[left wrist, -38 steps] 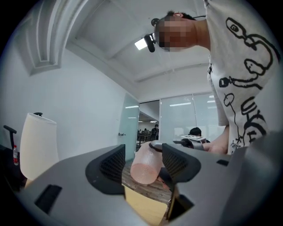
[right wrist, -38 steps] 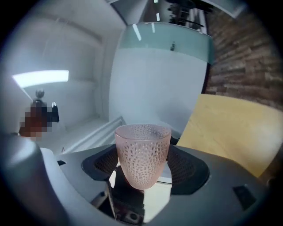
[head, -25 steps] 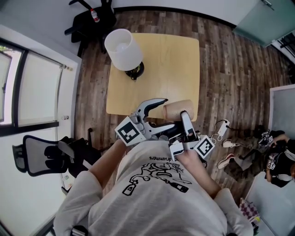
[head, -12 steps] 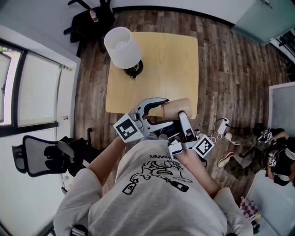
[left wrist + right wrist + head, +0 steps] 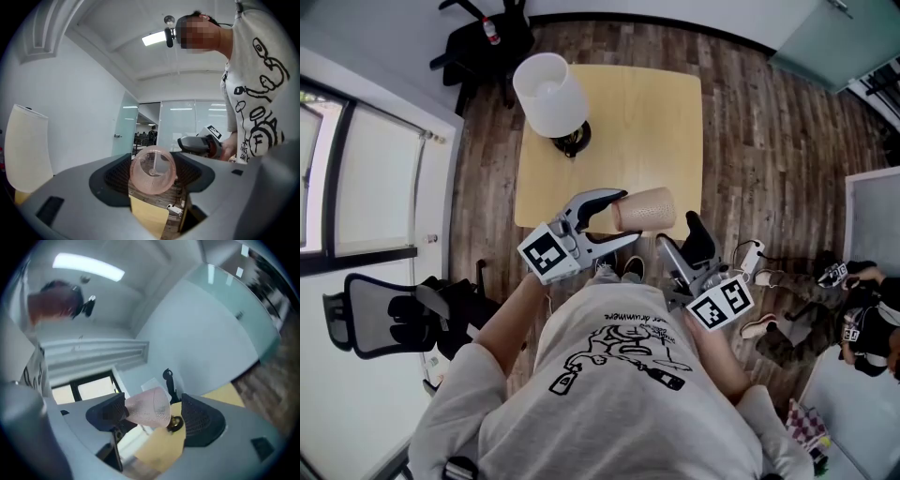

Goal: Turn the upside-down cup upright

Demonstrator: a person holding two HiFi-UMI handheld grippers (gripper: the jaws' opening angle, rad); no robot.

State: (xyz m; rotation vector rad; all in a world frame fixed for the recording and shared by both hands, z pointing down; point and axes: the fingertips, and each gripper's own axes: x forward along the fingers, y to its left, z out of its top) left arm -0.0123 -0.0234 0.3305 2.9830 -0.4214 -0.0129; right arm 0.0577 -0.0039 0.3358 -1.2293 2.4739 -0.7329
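A translucent pink cup lies on its side in the air over the near edge of the wooden table. My left gripper is shut on it, after its jaws have just been closing, and a pad presses on each side. In the left gripper view the cup shows end-on between the jaws of the left gripper. My right gripper stands open, off to the cup's right and below it, holding nothing. From the right gripper the cup is seen further off.
A white-shaded lamp stands on the table's far left corner. A black office chair is at the left by the window. Shoes and a white cable lie on the wooden floor at the right. A person sits at the far right.
The right gripper has let go of the cup, rolled and drawn back to the right. The left gripper has closed on the cup and now holds it alone.
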